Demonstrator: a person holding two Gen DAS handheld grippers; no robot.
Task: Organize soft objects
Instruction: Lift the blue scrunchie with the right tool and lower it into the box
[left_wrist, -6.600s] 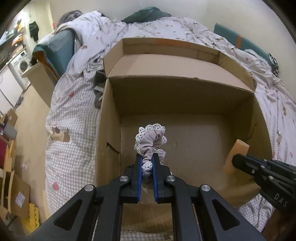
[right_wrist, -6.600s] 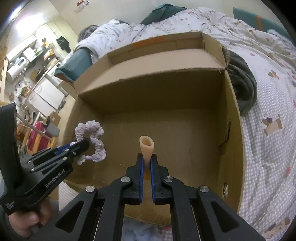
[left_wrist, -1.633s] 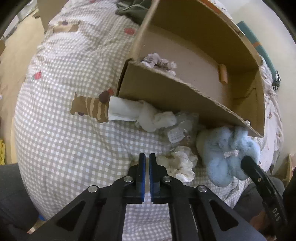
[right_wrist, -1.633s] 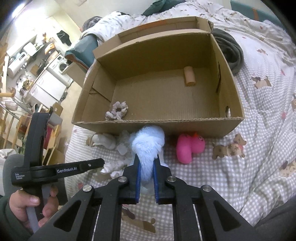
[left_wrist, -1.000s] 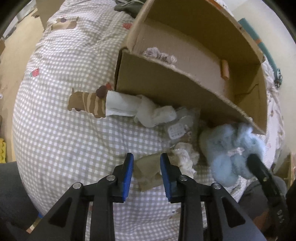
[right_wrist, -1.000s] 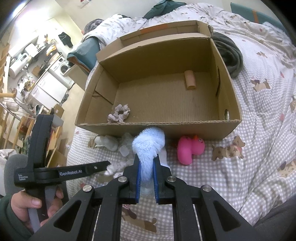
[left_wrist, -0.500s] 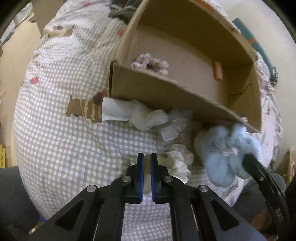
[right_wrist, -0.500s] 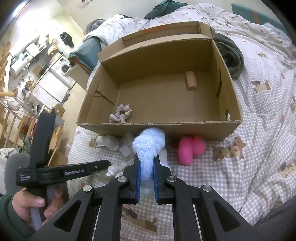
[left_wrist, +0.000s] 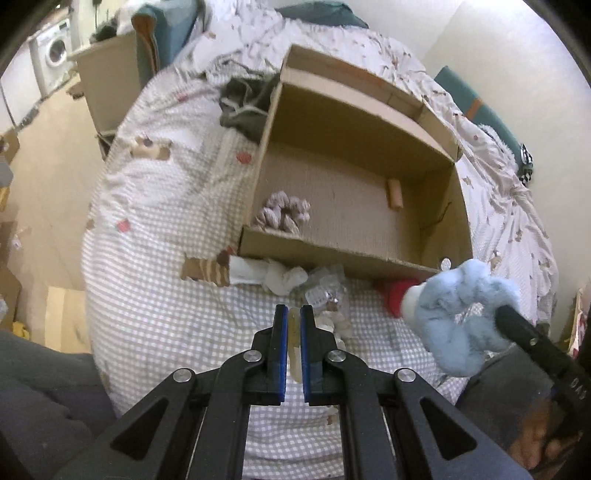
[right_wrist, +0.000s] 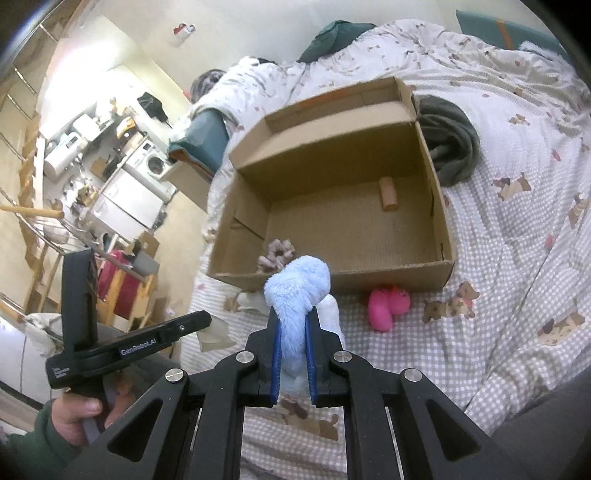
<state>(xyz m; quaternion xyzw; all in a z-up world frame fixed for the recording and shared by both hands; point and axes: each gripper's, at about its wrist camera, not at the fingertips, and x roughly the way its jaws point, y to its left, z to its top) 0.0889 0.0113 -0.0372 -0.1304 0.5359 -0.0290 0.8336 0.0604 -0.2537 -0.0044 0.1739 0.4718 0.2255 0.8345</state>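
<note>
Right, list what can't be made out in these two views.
- Left wrist view: the pale thing clamped in the left gripper is mostly hidden by the jaws; its kind is unclear.
- Left wrist view: the red toy is half covered by the blue plush.
- Right wrist view: the blue plush's lower part sits behind the right gripper.
- Right wrist view: the washing machine area is too small.

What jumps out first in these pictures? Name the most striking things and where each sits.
The fluffy blue plush stands out most, clamped in the right gripper just in front of the open cardboard box on the checked bedspread. A bright pink toy lies against the box's near wall, and inside the box are a lilac scrunchie and a small tan roll. The left gripper is shut on a thin beige cloth.
</note>
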